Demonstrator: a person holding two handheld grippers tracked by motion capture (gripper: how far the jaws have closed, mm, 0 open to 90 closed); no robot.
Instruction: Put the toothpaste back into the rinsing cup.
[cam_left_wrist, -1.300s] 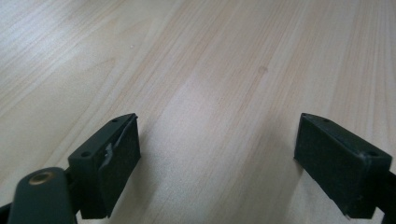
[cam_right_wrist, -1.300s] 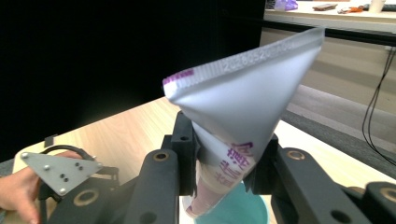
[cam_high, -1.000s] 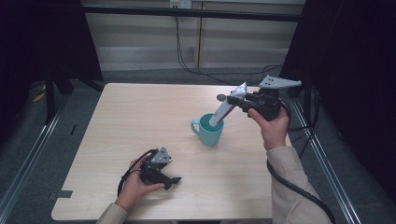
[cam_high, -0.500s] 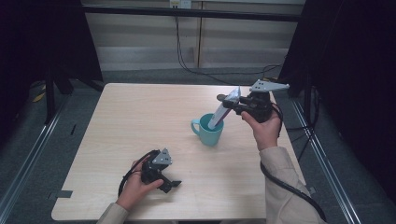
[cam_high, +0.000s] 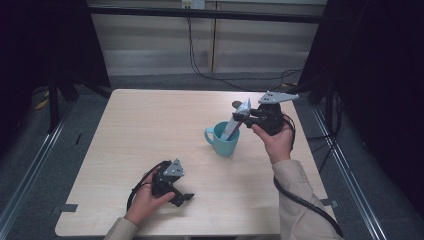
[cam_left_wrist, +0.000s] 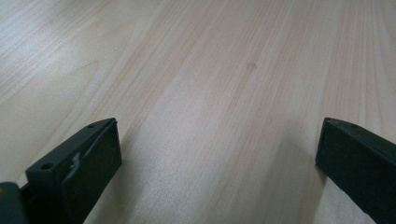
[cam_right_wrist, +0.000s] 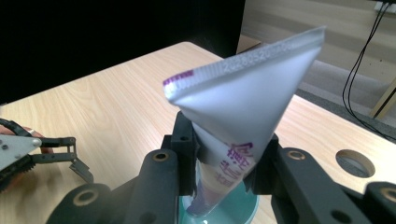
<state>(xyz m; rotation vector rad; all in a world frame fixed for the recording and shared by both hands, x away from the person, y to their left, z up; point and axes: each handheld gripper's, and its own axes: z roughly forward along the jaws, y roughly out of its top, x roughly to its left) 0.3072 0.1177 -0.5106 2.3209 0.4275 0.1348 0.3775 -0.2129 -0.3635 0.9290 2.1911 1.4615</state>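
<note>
A white tube (cam_right_wrist: 243, 116) is being gripped by the right claw (cam_right_wrist: 226, 161) over a teal mug (cam_high: 223, 139) near the counter's (cam_high: 150, 130) right edge; the left claw (cam_left_wrist: 215, 158) is being held open at the near edge.

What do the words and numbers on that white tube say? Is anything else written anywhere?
Embossed digits along the flat crimped end of the white tube: there, but too faint to read for certain.
Purple print lower on the tube, near where the right tongs pinch it: too blurred and cut off to read.
Teal cup: no writing visible.
Table: no writing visible.
</note>
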